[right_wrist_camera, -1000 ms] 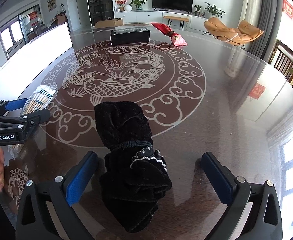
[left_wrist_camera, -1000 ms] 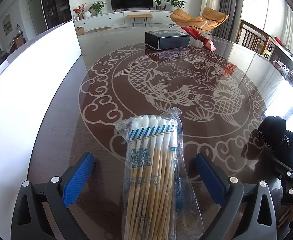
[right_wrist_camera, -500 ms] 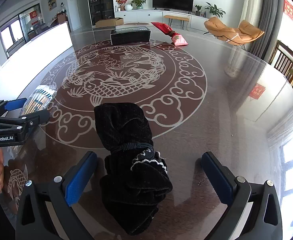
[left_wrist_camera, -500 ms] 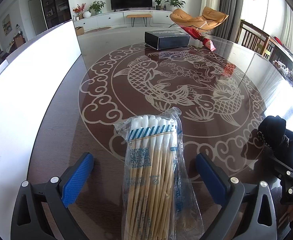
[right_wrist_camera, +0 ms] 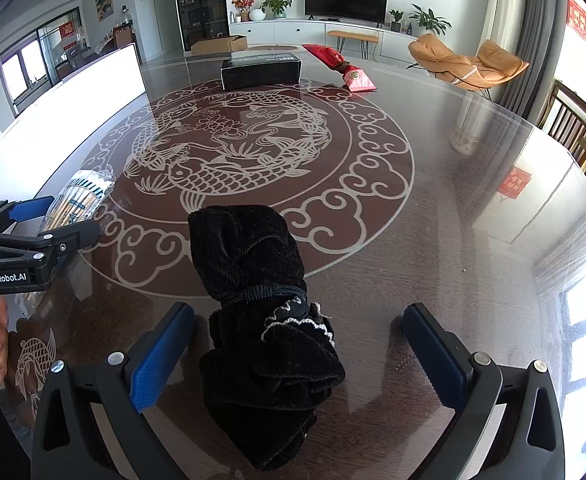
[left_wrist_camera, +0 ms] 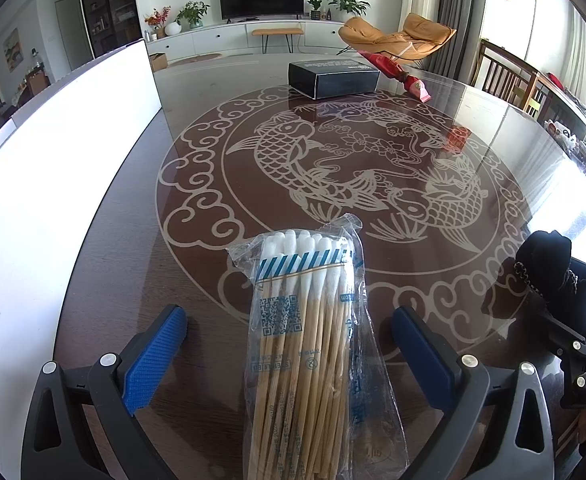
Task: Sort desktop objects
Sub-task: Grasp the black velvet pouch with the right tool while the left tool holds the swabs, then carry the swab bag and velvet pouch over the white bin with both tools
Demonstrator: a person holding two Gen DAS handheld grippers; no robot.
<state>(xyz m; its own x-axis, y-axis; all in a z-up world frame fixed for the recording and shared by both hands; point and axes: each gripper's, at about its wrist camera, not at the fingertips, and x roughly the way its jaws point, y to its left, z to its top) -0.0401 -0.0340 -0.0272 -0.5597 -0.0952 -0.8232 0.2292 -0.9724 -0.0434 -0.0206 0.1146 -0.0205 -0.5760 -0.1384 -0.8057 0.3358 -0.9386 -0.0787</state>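
Left tongs (left_wrist_camera: 289,344) spread wide, straddling a clear bag of cotton swabs (left_wrist_camera: 309,340) flat on the glossy table (left_wrist_camera: 125,264), pads clear of the plastic on both sides. Right tongs (right_wrist_camera: 299,348) equally agape around a black velvet pouch (right_wrist_camera: 261,312), untouched. Farther out, broad bare tabletop up to a black box (right_wrist_camera: 261,69) and red packet (right_wrist_camera: 343,66) near the far edge.

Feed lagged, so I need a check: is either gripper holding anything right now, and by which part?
Nothing is held. The left gripper straddles the swab pack and the right gripper straddles the black pouch, jaws wide apart, touching neither.
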